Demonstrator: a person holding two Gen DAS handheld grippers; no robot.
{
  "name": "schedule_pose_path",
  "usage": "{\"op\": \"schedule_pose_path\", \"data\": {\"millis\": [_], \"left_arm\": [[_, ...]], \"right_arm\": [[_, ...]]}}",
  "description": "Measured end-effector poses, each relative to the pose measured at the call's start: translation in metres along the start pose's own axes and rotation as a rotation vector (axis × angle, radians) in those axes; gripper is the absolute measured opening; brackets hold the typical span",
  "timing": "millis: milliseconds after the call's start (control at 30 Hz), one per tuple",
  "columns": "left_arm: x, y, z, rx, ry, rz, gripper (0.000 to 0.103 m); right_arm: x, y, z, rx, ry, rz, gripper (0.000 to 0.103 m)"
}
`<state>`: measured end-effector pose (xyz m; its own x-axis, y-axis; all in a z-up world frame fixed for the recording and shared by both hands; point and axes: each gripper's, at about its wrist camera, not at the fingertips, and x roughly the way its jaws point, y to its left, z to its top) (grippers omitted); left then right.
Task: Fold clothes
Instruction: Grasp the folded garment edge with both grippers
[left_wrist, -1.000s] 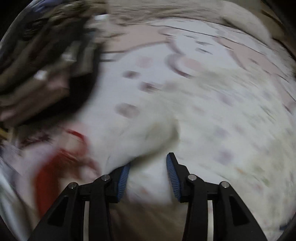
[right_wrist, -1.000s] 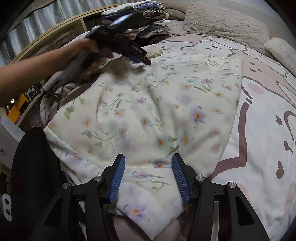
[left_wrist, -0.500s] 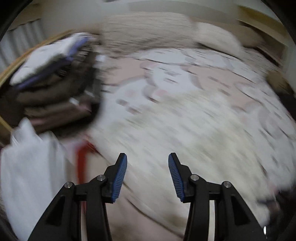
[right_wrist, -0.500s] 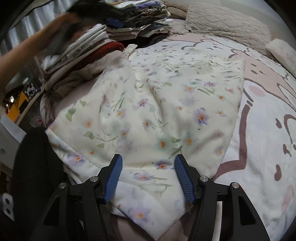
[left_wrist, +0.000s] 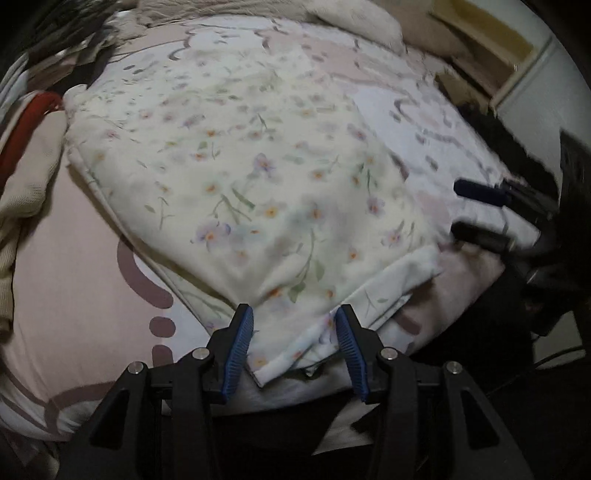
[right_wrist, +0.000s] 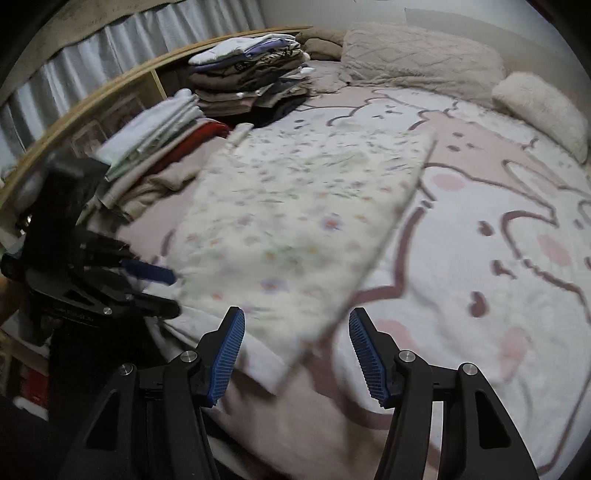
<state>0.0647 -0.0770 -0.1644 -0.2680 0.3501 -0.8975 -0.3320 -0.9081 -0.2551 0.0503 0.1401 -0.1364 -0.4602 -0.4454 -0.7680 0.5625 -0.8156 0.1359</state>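
Note:
A cream garment with a small flower print (left_wrist: 258, 177) lies spread flat on the bed; it also shows in the right wrist view (right_wrist: 295, 221). My left gripper (left_wrist: 293, 345) is open, its jaws on either side of the garment's near hem at one lower corner. My right gripper (right_wrist: 297, 354) is open at the garment's other near corner, with the hem lying between its jaws. Each gripper shows in the other's view, the right one (left_wrist: 480, 210) at the right edge and the left one (right_wrist: 147, 291) at the left.
The garment rests on a pink and white cartoon-print bedspread (right_wrist: 498, 258). Two stacks of folded clothes (right_wrist: 251, 70) (right_wrist: 155, 140) stand at the far left by the wooden bed frame. Pillows (right_wrist: 417, 59) lie at the head of the bed.
My left gripper swung from the far corner by the clothes stacks back to the near hem. My right gripper stayed at the near edge, pulled back slightly and opened a little wider.

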Motion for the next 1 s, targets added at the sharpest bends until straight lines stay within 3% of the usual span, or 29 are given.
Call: {"op": "schedule_pose_path", "data": {"millis": [100, 200, 267, 367, 533, 633, 767, 800, 833, 1000], "left_arm": [[-0.017, 0.003, -0.002, -0.049, -0.051, -0.040, 0.047], [-0.036, -0.005, -0.011, 0.018, -0.101, 0.023, 0.051], [-0.045, -0.013, -0.019, 0.079, -0.130, 0.077, 0.058], [-0.051, -0.024, -0.033, 0.169, -0.154, 0.152, 0.059], [-0.052, -0.046, -0.060, 0.372, -0.188, 0.289, 0.059], [-0.054, -0.064, -0.074, 0.545, -0.225, 0.389, 0.059], [-0.036, -0.082, -0.091, 0.803, -0.248, 0.590, 0.066], [-0.029, -0.085, -0.096, 0.871, -0.253, 0.648, 0.066], [-0.022, -0.086, -0.099, 0.913, -0.248, 0.682, 0.066], [0.025, -0.092, -0.110, 1.163, -0.276, 0.866, 0.066]], "right_arm": [[-0.006, 0.020, -0.004, -0.237, -0.009, -0.113, 0.060], [-0.004, 0.052, -0.023, -0.565, -0.007, -0.198, 0.060], [0.002, 0.064, -0.040, -0.719, 0.007, -0.225, 0.060], [0.020, 0.073, -0.065, -0.906, 0.012, -0.284, 0.060], [0.046, 0.089, -0.093, -1.156, -0.154, -0.415, 0.060], [0.060, 0.100, -0.091, -1.235, -0.239, -0.476, 0.060], [0.079, 0.109, -0.075, -1.279, -0.294, -0.493, 0.059], [0.080, 0.109, -0.068, -1.268, -0.269, -0.467, 0.041], [0.080, 0.109, -0.061, -1.251, -0.235, -0.435, 0.011], [0.062, 0.103, -0.019, -1.091, -0.171, -0.313, 0.008]]}}
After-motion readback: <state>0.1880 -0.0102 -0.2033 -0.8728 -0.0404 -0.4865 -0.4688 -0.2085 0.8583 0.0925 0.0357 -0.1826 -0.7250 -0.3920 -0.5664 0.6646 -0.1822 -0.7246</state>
